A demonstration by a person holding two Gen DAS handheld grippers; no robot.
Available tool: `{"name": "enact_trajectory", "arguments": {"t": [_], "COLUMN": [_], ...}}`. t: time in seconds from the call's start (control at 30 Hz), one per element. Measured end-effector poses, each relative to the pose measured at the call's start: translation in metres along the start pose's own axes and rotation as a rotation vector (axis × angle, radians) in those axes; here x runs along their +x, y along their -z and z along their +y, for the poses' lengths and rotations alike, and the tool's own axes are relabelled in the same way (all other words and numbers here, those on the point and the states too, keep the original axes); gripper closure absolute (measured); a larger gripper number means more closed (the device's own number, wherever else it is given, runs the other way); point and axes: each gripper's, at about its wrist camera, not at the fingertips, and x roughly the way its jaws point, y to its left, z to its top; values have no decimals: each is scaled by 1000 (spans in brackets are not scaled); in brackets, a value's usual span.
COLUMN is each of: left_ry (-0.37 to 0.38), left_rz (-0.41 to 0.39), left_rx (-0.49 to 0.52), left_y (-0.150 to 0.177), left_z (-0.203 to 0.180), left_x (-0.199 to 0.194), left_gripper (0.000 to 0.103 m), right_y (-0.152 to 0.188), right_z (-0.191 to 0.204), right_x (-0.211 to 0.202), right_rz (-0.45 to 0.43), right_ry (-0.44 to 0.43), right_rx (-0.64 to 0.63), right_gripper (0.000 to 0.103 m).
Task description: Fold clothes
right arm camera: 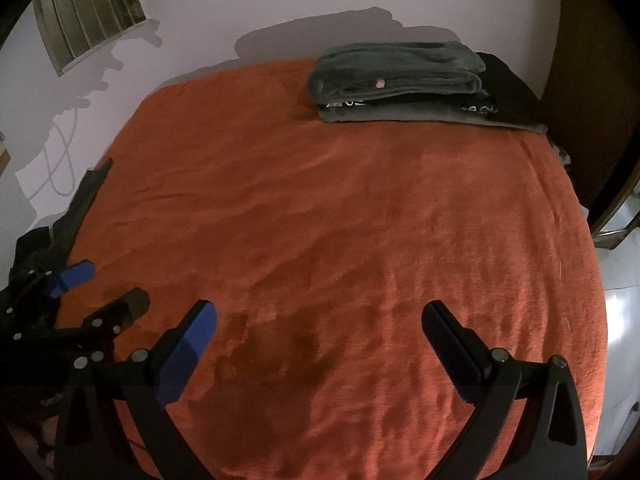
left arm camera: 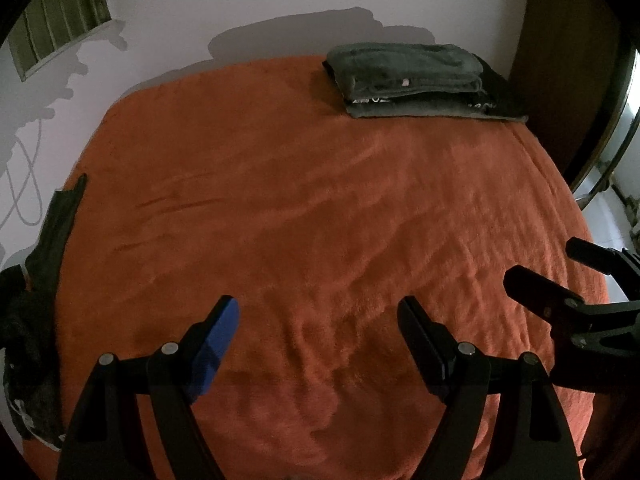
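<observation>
**Folded stack at the far right, dark clothes at the left edge**

A stack of folded clothes [left arm camera: 420,80] [right arm camera: 404,80] lay at the far right of the bed, close to the wall. It was grey-green and plush on top, the uppermost piece folded thick with rounded edges and a small pale tag on its near side. Beneath it sat a flatter grey piece with white lettering along its near fold, and a black garment [right arm camera: 508,88] showed at the stack's right end. That made at least three pieces; an exact count could not be told.

A second lot, dark unfolded clothes [left arm camera: 44,280] [right arm camera: 68,216], hung crumpled over the bed's left edge, its number unclear.

The orange blanket [left arm camera: 320,208] [right arm camera: 320,220] covering the bed was rumpled into shallow ripples, bare between the two heaps.

There were two grippers. The left gripper [left arm camera: 318,312] [right arm camera: 112,284] hovered over the near part of the blanket, fingers spread wide, holding nothing. The right gripper [right arm camera: 320,316] [left arm camera: 540,264], beside it to the right, was likewise spread and empty. Each carried one blue pad [left arm camera: 216,344] [right arm camera: 188,356] and one black finger.
</observation>
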Motion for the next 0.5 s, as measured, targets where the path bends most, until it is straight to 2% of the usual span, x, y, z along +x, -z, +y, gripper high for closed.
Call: {"name": "enact_trajectory", "arguments": {"t": [0.5], "left_ry": [15], "left_rz": [-13], "left_rx": [-21], "left_y": [-5], "left_z": [6], "left_x": [-6], "left_gripper": [21], "right_y": [3], "right_z": [3], "right_x": [3], "right_rz": [3], "right_ry": [5], "right_rx": [-3], "right_gripper": [1]}}
